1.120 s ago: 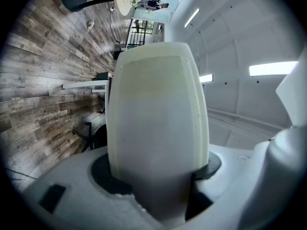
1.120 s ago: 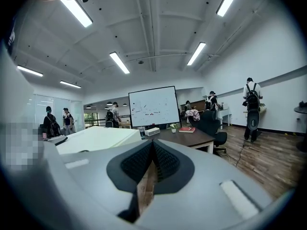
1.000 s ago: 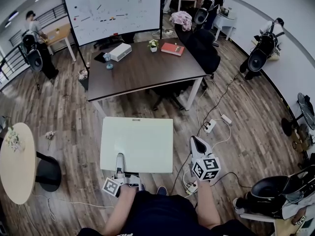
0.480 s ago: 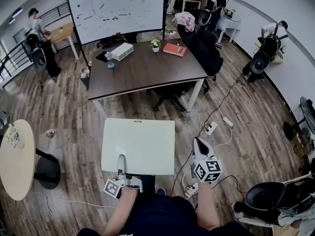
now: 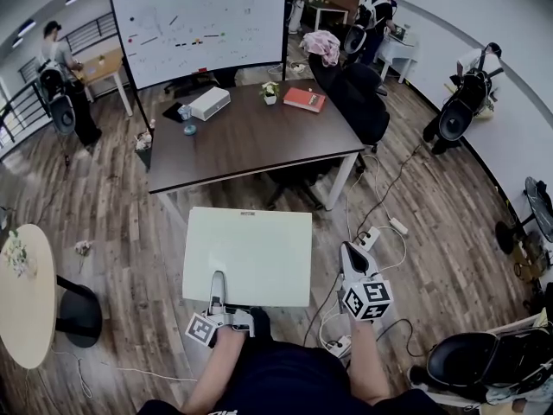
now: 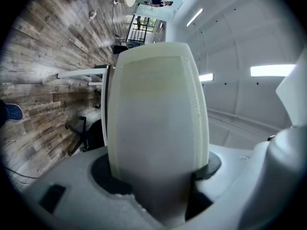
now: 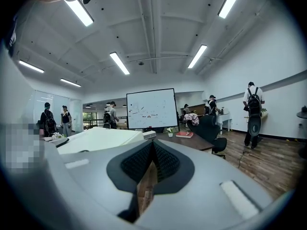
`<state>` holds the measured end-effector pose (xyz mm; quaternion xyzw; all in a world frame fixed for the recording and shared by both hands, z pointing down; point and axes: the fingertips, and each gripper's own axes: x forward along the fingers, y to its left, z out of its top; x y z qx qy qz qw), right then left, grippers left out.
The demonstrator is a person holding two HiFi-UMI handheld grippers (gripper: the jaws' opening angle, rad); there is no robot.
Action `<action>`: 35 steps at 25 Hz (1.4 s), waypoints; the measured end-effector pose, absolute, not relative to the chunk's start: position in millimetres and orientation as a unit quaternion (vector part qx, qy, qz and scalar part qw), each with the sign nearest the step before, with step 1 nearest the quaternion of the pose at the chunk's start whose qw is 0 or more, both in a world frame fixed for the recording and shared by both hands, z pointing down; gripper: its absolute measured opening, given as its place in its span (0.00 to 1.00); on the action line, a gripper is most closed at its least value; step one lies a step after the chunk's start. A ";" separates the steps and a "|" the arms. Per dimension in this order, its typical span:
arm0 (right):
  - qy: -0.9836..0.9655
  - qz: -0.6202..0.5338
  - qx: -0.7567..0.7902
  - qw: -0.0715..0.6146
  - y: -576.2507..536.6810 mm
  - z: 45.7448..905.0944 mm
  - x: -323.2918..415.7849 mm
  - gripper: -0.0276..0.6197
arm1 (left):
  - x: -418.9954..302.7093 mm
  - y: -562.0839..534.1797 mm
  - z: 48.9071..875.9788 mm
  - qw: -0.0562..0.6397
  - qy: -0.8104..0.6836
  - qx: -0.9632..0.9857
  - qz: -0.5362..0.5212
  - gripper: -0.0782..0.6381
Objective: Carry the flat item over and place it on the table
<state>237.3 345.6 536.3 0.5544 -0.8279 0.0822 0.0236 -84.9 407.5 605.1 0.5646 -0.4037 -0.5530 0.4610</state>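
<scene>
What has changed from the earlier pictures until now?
The person has carried the flat white board a little closer to the dark table; the gap between them is narrower. Nothing was taken or released. The left tool stays clamped on the board's near edge; the right tool stays shut and empty beside it.

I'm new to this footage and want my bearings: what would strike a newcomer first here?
A big pale board is held flat in front of the person, its near edge clamped in the left gripper. Ahead stands a dark table with a red book and a white box on it, and a whiteboard behind it. The right gripper hangs shut and empty beside the board.
</scene>
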 end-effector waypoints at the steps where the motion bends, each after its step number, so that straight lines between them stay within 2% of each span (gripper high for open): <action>1: -0.828 0.082 0.554 0.025 336.2 536.0 234.9 0.05 | -87.4 397.5 605.7 0.461 -0.404 0.563 -0.555 0.53; 9: -0.828 0.084 0.553 0.042 259.4 534.7 222.3 0.05 | -98.3 320.0 604.9 0.463 -0.404 0.556 -0.559 0.53; 35: -0.809 0.106 0.576 0.040 76.6 524.9 135.2 0.06 | -186.0 126.4 603.7 0.489 -0.394 0.547 -0.553 0.52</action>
